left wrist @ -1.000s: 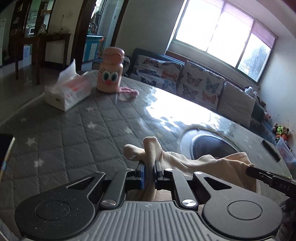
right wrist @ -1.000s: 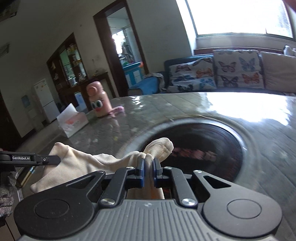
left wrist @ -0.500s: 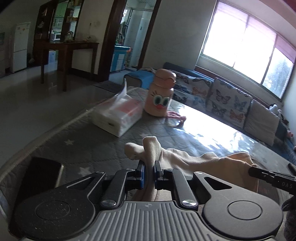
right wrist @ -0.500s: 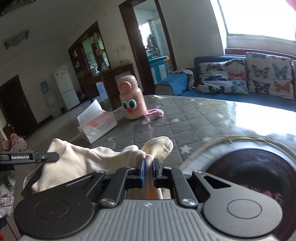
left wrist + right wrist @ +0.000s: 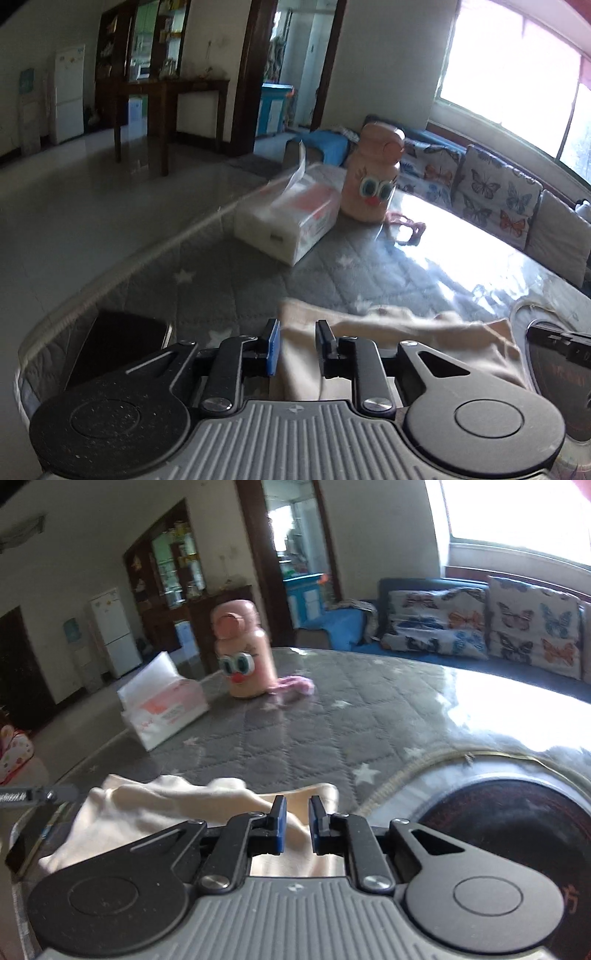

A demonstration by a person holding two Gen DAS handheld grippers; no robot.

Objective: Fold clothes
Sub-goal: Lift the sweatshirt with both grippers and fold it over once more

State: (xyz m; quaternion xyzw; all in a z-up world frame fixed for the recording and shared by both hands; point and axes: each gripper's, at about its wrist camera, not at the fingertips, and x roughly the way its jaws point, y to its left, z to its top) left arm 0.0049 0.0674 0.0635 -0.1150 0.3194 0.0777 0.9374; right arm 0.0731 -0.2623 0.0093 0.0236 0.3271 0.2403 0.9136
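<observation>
A cream garment [image 5: 399, 332] lies on the grey quilted table cover [image 5: 229, 295], close in front of both grippers. My left gripper [image 5: 297, 345] is open, its jaws standing apart over the garment's left end. My right gripper [image 5: 295, 823] is open too, its jaws apart over the garment's right end [image 5: 177, 808]. Neither grips the cloth. The tip of the right gripper shows at the right edge of the left wrist view [image 5: 557, 341]; the left one shows at the left edge of the right wrist view [image 5: 37, 794].
A tissue box [image 5: 288, 221] and a pink cartoon bottle [image 5: 373, 177] stand at the far side of the table, with a pink cloth [image 5: 406, 225] beside them. A black phone [image 5: 118, 343] lies near left. A dark round inset [image 5: 509, 827] sits right.
Both grippers have opened and let go of the garment, which has dropped flat onto the table. Both have swung left, toward the tissue box side.
</observation>
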